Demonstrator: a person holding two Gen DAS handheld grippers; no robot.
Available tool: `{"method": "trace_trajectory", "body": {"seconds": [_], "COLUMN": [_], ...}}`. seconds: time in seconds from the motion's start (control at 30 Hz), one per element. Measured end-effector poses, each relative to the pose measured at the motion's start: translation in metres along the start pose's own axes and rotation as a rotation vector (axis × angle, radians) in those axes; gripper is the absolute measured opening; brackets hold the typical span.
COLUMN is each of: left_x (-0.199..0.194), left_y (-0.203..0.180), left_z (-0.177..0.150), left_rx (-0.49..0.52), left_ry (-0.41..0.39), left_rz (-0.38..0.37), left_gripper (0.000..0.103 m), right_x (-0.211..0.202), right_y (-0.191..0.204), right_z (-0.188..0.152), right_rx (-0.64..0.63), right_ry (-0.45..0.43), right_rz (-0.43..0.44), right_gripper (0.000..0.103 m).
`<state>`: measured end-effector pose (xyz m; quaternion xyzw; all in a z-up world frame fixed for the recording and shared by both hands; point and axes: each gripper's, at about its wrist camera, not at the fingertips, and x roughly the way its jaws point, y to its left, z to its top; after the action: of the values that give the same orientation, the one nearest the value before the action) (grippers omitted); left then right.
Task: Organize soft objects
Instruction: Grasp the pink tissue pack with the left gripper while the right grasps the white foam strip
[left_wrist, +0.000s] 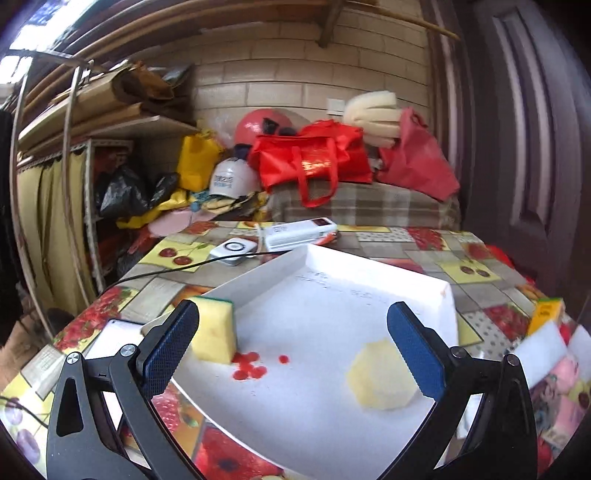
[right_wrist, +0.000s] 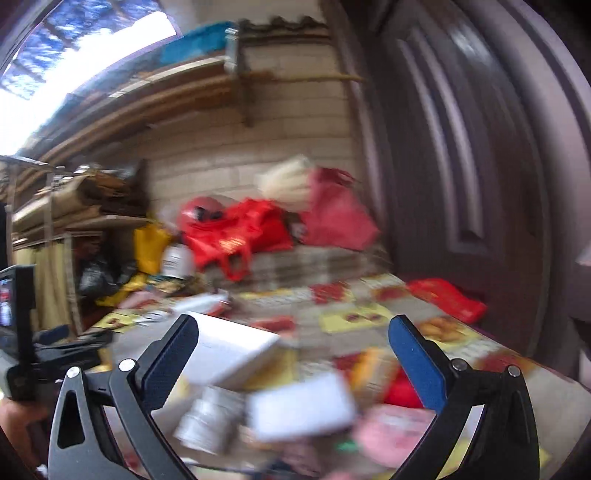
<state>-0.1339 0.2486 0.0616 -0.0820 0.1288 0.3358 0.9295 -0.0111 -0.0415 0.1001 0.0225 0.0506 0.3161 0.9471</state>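
A white tray (left_wrist: 448, 306) sits on the fruit-patterned tablecloth (left_wrist: 436, 258), and two soft things lie in it. A yellow sponge with a green scouring face (left_wrist: 216, 332) stands on edge at the tray's left rim, just beside a cluster of red dots printed on the tray floor. A pale yellow rounded sponge (left_wrist: 382, 376) lies apart from it toward the right side.

The left gripper (left_wrist: 291, 347) hangs over the tray, its blue-padded jaws spread wide with nothing pinched; one pad sits in front of each sponge.

The right gripper (right_wrist: 293, 354) also has its jaws fully apart and empty. Its view is badly blurred: beneath it a white block (right_wrist: 303, 406) and something pink (right_wrist: 391, 428) lie on the cloth, too smeared to name.

Behind the tray are a white power bank (left_wrist: 299, 230) and a red tote bag (left_wrist: 314, 155).
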Motion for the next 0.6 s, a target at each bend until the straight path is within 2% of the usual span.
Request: {"method": "trace_trajectory", "body": {"seconds": [0.2,0.37,0.47,0.6], "left_x": [-0.009,-0.014,-0.013,-0.023], "left_y": [-0.023,-0.037,-0.049,-0.08], "left_z": [-0.003,-0.007,-0.008,-0.015], "left_rx": [0.069,0.1,0.122,0.191], "left_ry": [-0.003,0.016,0.058,0.115], "left_rz": [-0.103,-0.186,-0.274,-0.407], "left_gripper": [0.103,0.103,0.103,0.103], "right_x": [-0.009,-0.007,-0.001,0.0], "right_y": [-0.078,-0.113,-0.129,-0.14], "right_z": [0.007,0.001,-0.005,-0.012], "right_rx": [0.093,0.028,0.067,0.126], "right_ry": [0.025,0.151,0.25,0.329], "right_rz": [-0.092,-0.185,-0.14,-0.093], "right_gripper": [0.103,0.103,0.103,0.103]}}
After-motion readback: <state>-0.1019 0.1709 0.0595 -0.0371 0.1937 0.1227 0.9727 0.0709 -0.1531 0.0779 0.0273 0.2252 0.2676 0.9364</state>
